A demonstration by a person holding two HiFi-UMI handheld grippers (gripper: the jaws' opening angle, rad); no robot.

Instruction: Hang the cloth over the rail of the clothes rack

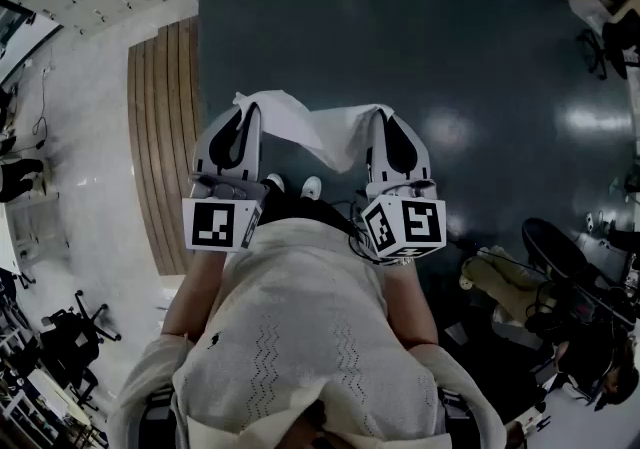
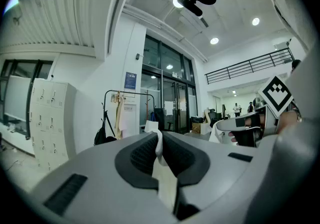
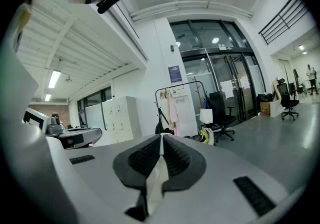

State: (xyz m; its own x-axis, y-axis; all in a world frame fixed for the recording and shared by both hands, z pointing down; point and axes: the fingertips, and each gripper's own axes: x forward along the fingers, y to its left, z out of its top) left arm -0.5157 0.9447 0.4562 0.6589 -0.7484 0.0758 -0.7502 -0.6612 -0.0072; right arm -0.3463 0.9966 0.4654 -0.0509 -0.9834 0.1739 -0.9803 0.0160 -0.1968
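A white cloth [image 1: 318, 129] hangs stretched between my two grippers in front of my body, above the dark floor. My left gripper [image 1: 246, 112] is shut on the cloth's left edge; in the left gripper view a strip of cloth [image 2: 163, 168] is pinched between the dark pads [image 2: 142, 155]. My right gripper [image 1: 384, 117] is shut on the right edge, and the cloth [image 3: 157, 175] shows between its pads too. The clothes rack [image 2: 126, 114] stands far off by the white wall, with garments and a bag hanging on it. In the right gripper view the rack's rail [image 3: 178, 86] is ahead, slightly right.
White lockers [image 3: 118, 115] stand left of the rack. An office chair [image 3: 223, 113] and a bag sit right of it, before glass doors [image 3: 227, 88]. A wooden floor strip [image 1: 165, 137] runs on my left. Chairs and clutter [image 1: 560, 272] lie at my right.
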